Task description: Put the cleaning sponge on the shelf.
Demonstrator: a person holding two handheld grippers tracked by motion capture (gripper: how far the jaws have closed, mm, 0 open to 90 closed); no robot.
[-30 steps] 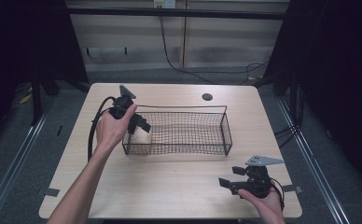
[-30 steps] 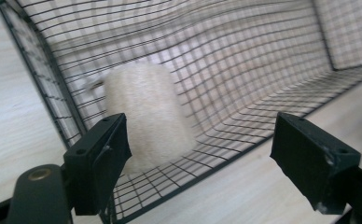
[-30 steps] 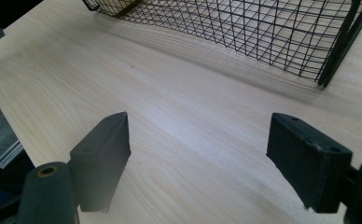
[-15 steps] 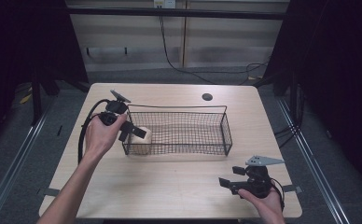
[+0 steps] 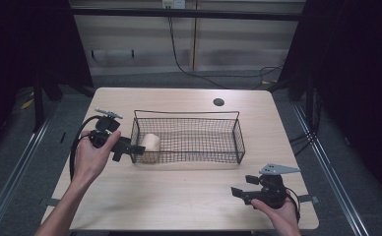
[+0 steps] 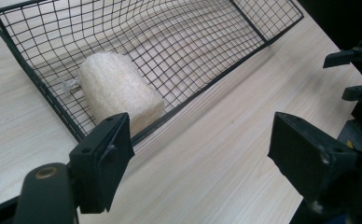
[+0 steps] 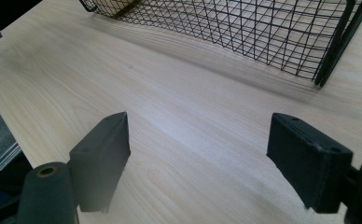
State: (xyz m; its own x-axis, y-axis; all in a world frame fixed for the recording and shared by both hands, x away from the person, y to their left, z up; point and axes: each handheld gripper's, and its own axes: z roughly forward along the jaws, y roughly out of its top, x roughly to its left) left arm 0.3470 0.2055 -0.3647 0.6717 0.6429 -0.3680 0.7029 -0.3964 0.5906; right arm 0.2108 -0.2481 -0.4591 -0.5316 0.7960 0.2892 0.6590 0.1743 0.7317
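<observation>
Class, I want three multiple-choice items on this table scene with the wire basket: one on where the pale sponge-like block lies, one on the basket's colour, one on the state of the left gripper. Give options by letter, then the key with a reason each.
1. Where does the pale block lie?
A. Inside the basket, at its left end
B. On the table in front of the basket
C. Between the right gripper's jaws

2. What colour is the basket's wire?
A. White
B. Black
C. Red

3. How does the left gripper stand?
A. Shut on the block
B. Shut on the basket's rim
C. Open, nothing between its jaws

Key:
1 A: the high view shows the block behind the mesh at the left end wall.
2 B: the mesh is dark black in every view.
3 C: the left gripper view shows its jaws wide apart over bare table, outside the basket.
</observation>
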